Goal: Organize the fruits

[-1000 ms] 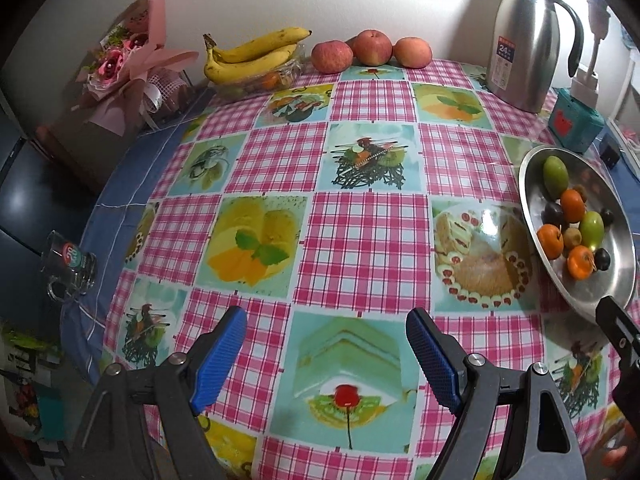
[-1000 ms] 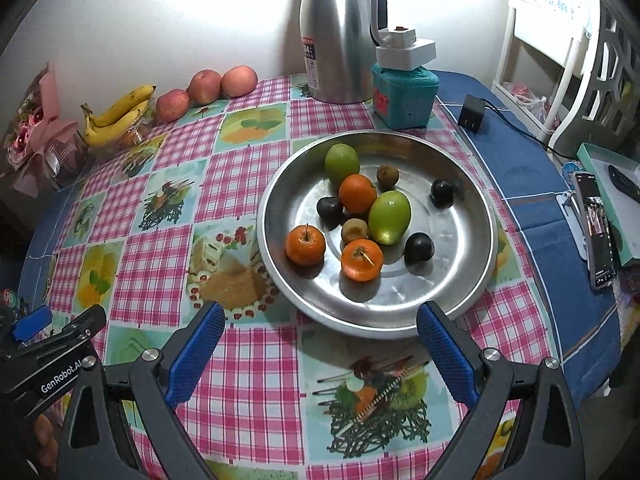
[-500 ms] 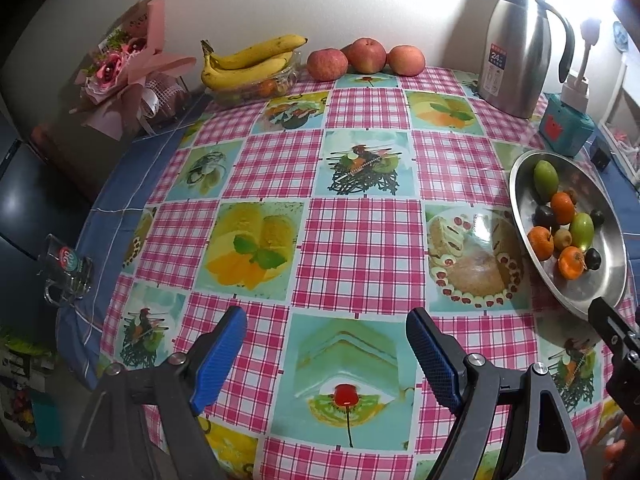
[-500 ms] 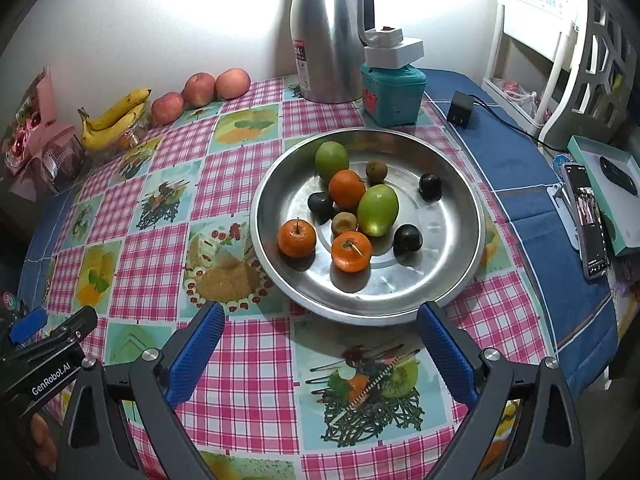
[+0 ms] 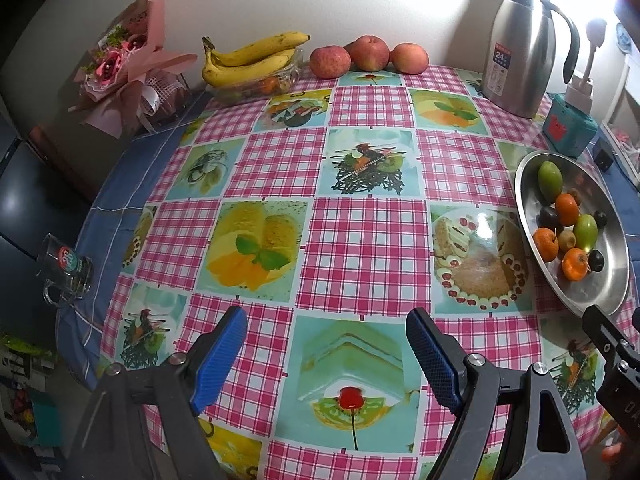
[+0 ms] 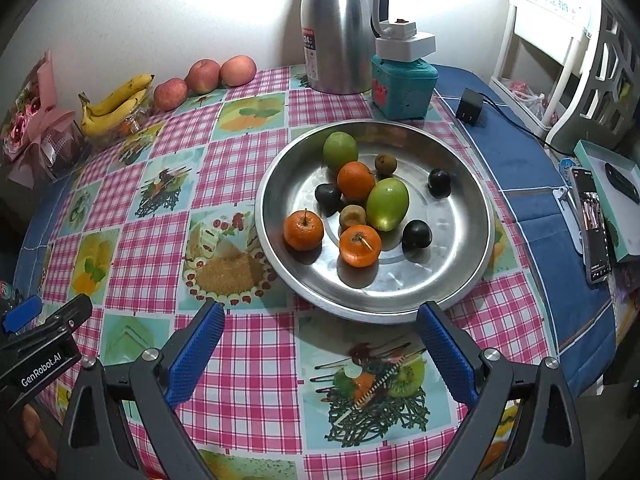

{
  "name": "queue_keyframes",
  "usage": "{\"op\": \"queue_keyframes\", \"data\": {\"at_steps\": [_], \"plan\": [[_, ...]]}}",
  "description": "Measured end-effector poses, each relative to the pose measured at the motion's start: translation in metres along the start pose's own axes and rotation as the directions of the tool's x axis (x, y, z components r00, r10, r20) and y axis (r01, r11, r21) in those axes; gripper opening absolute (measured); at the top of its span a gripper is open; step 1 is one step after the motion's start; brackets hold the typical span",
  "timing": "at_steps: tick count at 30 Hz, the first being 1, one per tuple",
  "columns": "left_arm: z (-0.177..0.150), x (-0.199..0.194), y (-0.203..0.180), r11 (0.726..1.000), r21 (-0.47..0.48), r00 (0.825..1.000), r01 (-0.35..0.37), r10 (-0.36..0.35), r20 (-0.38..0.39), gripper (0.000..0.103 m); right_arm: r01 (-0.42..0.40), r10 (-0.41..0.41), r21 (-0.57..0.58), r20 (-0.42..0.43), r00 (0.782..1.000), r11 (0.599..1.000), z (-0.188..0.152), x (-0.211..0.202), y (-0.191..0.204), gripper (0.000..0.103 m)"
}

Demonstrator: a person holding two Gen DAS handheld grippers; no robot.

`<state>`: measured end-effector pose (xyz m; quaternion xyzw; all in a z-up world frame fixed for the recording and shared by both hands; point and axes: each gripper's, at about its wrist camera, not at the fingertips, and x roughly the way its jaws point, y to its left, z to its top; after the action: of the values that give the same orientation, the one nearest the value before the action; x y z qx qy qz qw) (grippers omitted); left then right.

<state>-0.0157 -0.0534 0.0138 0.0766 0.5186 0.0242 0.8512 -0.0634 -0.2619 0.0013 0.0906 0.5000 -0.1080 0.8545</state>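
A steel plate [image 6: 460,280] holds several small fruits: oranges [image 6: 303,229], green fruits [image 6: 387,204], dark plums [image 6: 417,233] and brown kiwis [image 6: 353,216]. In the left wrist view the same plate [image 5: 608,292] lies at the far right. Bananas [image 5: 252,60] rest on a clear container and three apples [image 5: 368,54] line the wall. My right gripper [image 6: 320,340] hovers open just in front of the plate's near rim. Over the tablecloth's near middle my left gripper [image 5: 326,344] is open and empty.
A steel thermos [image 6: 338,28], a teal box [image 6: 402,84] with a white lamp base, and a black charger [image 6: 470,106] stand behind the plate. A phone [image 6: 592,224] and a box lie right. A pink bouquet [image 5: 128,68] and a glass mug [image 5: 64,272] sit left.
Both views have drawn back slightly: the plate sits a little farther from the right gripper, and more of the table shows in the left wrist view. Nothing was gripped.
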Motion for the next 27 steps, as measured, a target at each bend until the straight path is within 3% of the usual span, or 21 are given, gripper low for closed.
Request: {"op": "queue_keyframes", "data": {"at_steps": [27], "plan": [[0.0004, 0.0014, 0.0000, 1.000, 0.001, 1.000, -0.004, 0.004, -0.001, 0.084, -0.009, 0.009, -0.023, -0.015, 1.000, 1.000, 0.0002, 0.0029, 0.0040, 0.097]]}}
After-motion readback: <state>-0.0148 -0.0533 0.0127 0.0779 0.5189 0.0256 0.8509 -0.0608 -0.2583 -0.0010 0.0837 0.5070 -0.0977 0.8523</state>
